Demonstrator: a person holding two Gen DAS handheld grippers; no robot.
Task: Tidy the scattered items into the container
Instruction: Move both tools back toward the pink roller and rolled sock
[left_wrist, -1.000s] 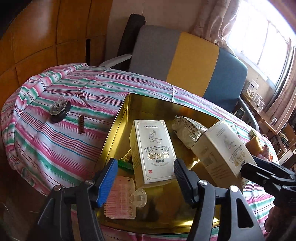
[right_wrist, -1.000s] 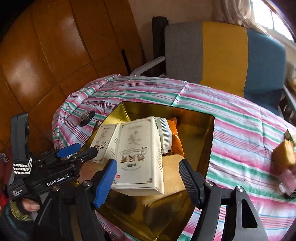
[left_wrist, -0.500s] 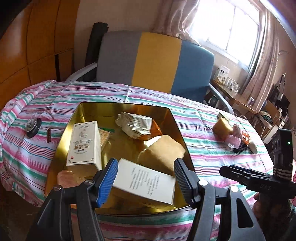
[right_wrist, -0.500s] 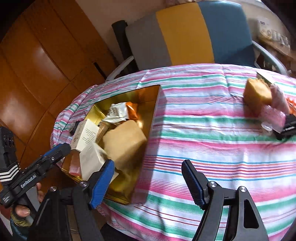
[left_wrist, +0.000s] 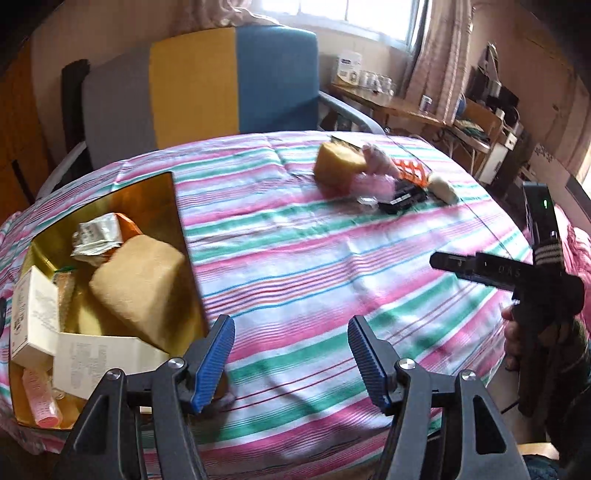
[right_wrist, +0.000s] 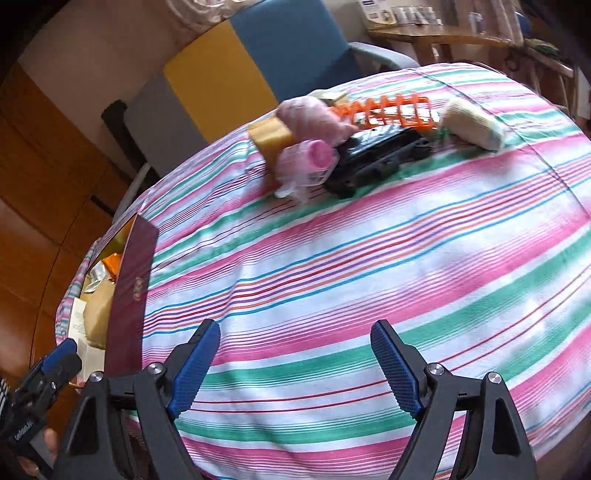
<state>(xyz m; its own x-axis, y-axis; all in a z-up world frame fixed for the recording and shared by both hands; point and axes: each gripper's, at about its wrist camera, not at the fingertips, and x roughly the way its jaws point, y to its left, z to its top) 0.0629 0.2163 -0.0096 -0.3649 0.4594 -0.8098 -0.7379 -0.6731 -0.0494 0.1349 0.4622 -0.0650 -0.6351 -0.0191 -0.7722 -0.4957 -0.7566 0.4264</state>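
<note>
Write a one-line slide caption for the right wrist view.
Open right gripper faces the remaining clutter: yellow sponge, pink roll, black item, orange rack.

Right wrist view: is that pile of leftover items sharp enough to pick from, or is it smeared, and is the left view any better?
Right wrist view: motion-blurred; the pink bottle and black object smear together, and the fisheye bows the striped cloth. Left wrist view: also soft; the window blows out, but the tin and yellow sponge read clearly.
</note>
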